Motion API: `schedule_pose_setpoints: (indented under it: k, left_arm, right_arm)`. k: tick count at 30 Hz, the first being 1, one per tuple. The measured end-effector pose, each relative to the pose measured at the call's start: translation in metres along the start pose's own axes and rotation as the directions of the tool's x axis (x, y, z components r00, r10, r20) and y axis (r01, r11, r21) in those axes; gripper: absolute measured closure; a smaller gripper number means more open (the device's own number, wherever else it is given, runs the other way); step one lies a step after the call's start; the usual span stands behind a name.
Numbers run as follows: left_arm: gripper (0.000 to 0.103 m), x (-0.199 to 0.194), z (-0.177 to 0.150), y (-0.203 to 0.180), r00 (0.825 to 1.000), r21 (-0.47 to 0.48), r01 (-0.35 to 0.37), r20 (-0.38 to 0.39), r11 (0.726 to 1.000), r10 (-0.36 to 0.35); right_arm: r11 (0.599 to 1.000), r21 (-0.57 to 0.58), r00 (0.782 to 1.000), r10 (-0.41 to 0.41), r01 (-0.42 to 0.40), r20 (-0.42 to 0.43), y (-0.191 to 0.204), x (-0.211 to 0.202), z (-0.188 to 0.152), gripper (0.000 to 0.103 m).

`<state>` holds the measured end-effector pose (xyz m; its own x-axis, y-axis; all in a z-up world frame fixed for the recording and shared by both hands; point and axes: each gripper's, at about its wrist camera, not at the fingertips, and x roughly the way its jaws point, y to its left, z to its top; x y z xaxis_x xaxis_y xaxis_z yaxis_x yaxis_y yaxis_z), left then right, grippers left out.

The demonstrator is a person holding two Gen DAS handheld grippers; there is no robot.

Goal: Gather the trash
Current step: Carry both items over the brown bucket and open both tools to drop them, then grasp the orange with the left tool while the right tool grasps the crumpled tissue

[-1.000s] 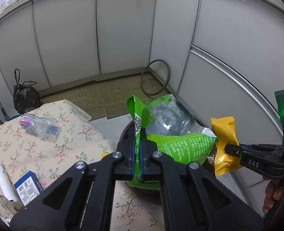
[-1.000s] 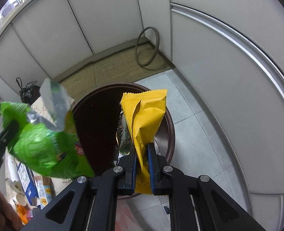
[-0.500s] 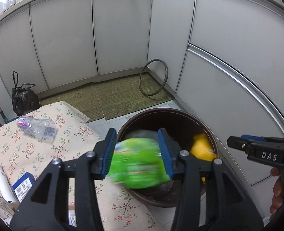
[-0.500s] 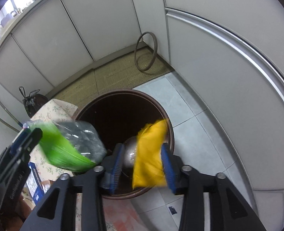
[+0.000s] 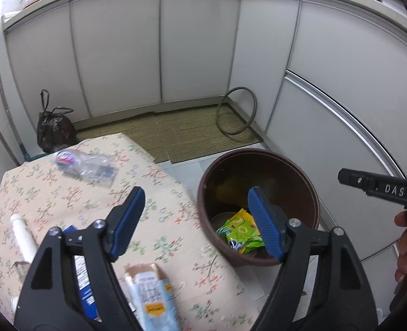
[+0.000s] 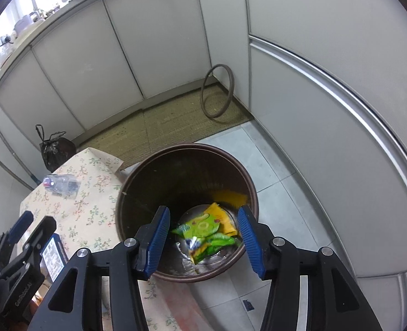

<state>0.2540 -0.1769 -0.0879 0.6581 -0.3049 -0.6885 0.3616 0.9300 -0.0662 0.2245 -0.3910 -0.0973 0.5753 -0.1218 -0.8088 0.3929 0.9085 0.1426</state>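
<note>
A round brown bin (image 5: 308,182) (image 6: 131,190) stands on the tiled floor beside the table. A green snack bag (image 5: 240,233) (image 6: 203,227) and a yellow packet (image 6: 229,197) lie inside it. My left gripper (image 5: 196,222) is open and empty, above the table edge and the bin's rim. My right gripper (image 6: 203,244) is open and empty, above the bin's mouth. On the floral table (image 5: 37,193) lie a crushed clear bottle (image 5: 86,167) (image 6: 61,183), a white tube (image 5: 24,235), a blue box (image 5: 86,284) (image 6: 53,256) and a light-blue carton (image 5: 152,292).
White cabinet doors (image 5: 120,55) wrap around the back and right. A woven mat (image 5: 192,132) lies on the floor with a grey ring (image 5: 236,114) leaning in the corner. A tied black bag (image 5: 53,128) sits on the floor at the left.
Both grippers opened. The green bag fell from my left gripper and the yellow packet from my right; both now lie in the bin.
</note>
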Motion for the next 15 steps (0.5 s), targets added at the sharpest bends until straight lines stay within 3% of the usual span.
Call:
schedule_pose_setpoints:
  k: [5,6,8,15]
  left_arm:
    - [0.02,-0.024,-0.004,0.021,1.0,-0.008,-0.019,-0.017,1.0,0.019]
    - [0.018,-0.027,-0.004,0.025,1.0,-0.01,-0.022,-0.019,1.0,0.021]
    - [0.017,-0.042,-0.008,0.038,0.999,-0.017,-0.035,-0.016,0.999,0.035]
    - [0.012,-0.07,-0.019,0.087,0.994,-0.052,-0.093,-0.065,0.994,0.09]
  right_arm:
    - [1.0,-0.02,0.999,0.016,-0.016,0.029,0.02,-0.018,-0.003,0.048]
    - [0.999,-0.026,0.999,0.022,-0.021,0.034,0.024,-0.022,-0.004,0.044]
    - [0.999,-0.034,0.998,0.038,-0.036,0.055,0.034,-0.031,-0.007,0.026]
    - [0.992,-0.084,0.994,0.094,-0.089,0.059,0.072,-0.048,-0.019,0.025]
